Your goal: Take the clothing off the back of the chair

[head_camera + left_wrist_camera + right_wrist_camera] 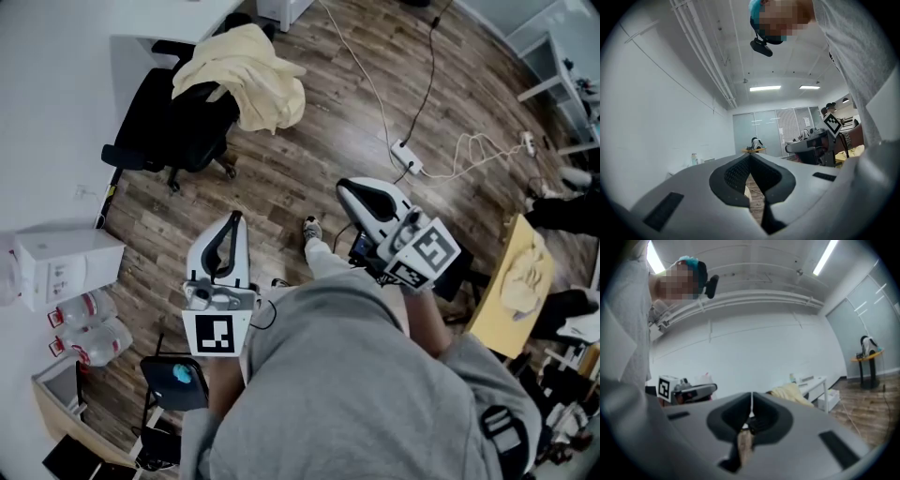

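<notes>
A wood-plank floor (281,178) fills the head view, where pale yellow clothing (244,75) drapes over the back of a black chair (173,127), well apart from the left tool (232,219) and the right tool (347,187) lower down. The left gripper view shows that tool's jaws together, with nothing between them. In the right gripper view the jaws are likewise closed on nothing, and the clothing (790,392) lies far beyond them.

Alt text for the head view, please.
A pale yellow garment lies draped over the back of a black office chair at upper left. Nearer the camera, the left gripper and right gripper, both shut, are short of it.
</notes>
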Demonstrator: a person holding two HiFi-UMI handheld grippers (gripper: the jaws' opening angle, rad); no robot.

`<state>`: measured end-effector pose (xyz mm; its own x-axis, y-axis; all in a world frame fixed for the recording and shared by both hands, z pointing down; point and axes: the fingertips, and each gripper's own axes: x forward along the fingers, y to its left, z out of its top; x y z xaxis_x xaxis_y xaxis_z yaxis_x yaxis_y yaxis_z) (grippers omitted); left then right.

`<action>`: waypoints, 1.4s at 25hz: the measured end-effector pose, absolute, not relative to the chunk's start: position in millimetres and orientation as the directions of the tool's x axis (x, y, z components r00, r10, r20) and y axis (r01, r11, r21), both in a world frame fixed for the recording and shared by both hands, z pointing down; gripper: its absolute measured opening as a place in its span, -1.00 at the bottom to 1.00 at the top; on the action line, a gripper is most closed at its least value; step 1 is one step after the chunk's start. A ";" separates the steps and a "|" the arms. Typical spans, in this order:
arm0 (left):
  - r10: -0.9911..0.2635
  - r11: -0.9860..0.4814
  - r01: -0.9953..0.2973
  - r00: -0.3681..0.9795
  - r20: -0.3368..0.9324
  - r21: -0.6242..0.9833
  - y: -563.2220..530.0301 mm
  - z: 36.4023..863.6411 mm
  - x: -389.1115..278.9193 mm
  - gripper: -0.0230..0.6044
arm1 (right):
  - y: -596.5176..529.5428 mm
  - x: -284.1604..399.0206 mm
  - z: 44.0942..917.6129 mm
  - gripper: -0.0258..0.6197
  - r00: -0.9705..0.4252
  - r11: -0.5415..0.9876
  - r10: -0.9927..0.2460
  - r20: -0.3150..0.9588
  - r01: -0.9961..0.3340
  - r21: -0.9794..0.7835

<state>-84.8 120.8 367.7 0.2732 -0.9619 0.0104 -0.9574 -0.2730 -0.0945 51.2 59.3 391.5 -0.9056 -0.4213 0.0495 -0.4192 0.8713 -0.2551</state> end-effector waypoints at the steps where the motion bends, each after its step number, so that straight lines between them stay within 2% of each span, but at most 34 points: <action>1: -0.963 -0.268 -0.958 0.268 0.013 -0.100 115.3 367.7 -82.4 -0.81 | 52.4 52.3 391.4 -0.81 -0.910 0.875 -0.412 0.047 -0.410 -0.257; 18: -0.992 -0.127 -0.990 0.128 -0.018 -0.068 40.8 362.9 -67.5 -0.81 | -39.9 71.8 390.9 -0.81 -0.946 0.914 -0.322 0.025 -0.318 -0.250; 27: -0.993 -0.112 -0.992 0.113 -0.013 -0.058 24.6 370.5 -83.5 -0.81 | -55.6 56.3 402.8 -0.81 -0.947 0.913 -0.314 0.066 -0.321 -0.251; 35: -0.983 -0.181 -0.983 0.181 -0.003 -0.042 -14.9 377.9 -120.8 -0.81 | -81.6 24.2 405.6 -0.81 -0.921 0.889 -0.375 0.101 -0.389 -0.243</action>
<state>-120.8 -14.9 377.9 0.1813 -0.9834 -0.0026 -0.9826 -0.1811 -0.0420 24.2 -81.6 405.6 -0.9213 -0.3755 0.1011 -0.3889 0.8886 -0.2433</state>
